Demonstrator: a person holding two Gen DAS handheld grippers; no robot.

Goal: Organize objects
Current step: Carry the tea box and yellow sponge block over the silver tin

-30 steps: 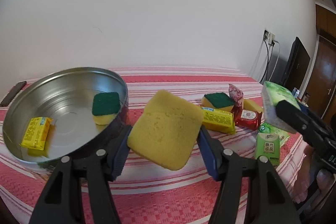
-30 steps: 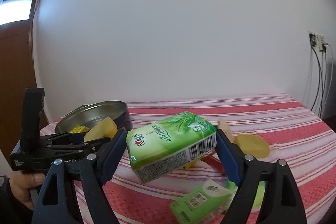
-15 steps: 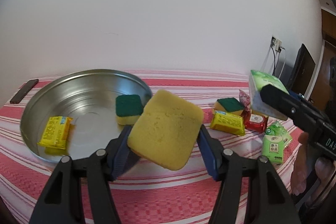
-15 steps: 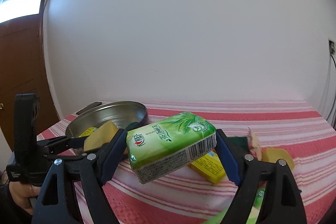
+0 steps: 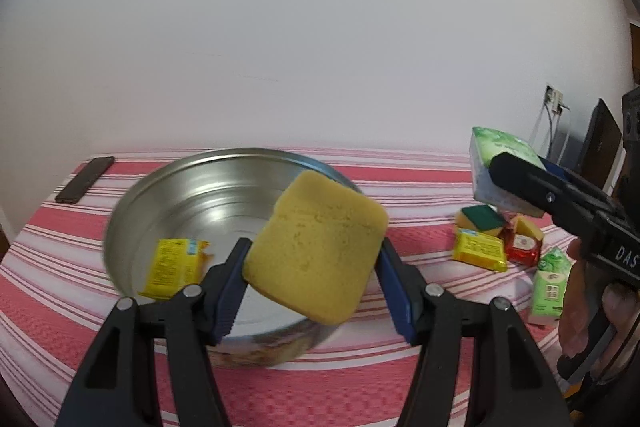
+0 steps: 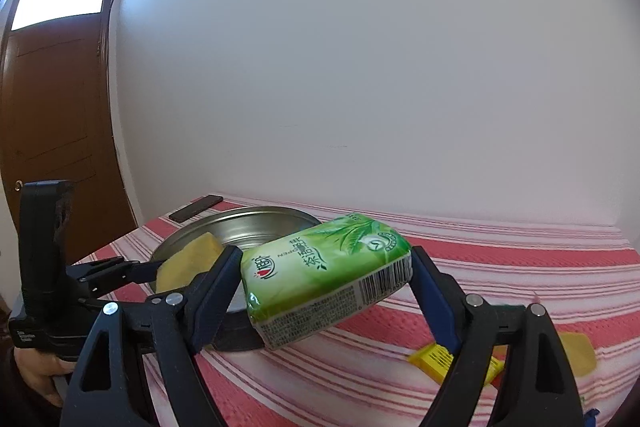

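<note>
Left tongs (image 5: 314, 283) clamp a yellow sponge (image 5: 316, 247) above the pan (image 5: 168, 195); right tongs (image 6: 326, 297) clamp a tissue pack (image 6: 326, 279).

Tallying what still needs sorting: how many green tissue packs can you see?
2. One green tissue pack is clamped in the right gripper; a smaller pack lies on the striped tablecloth at right. Others may be hidden.

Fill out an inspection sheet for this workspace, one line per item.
Surface: red striped tablecloth.
Job's things: metal pan holding yellow packet; green-topped sponge, second yellow packet, red packet and small green pack lie outside.
Clutter: phone near the table edge.
Grippers: left gripper clamps yellow sponge; right gripper clamps green tissue pack.
Cables: wall socket leads.
Surroundings: white wall, brown door.
</note>
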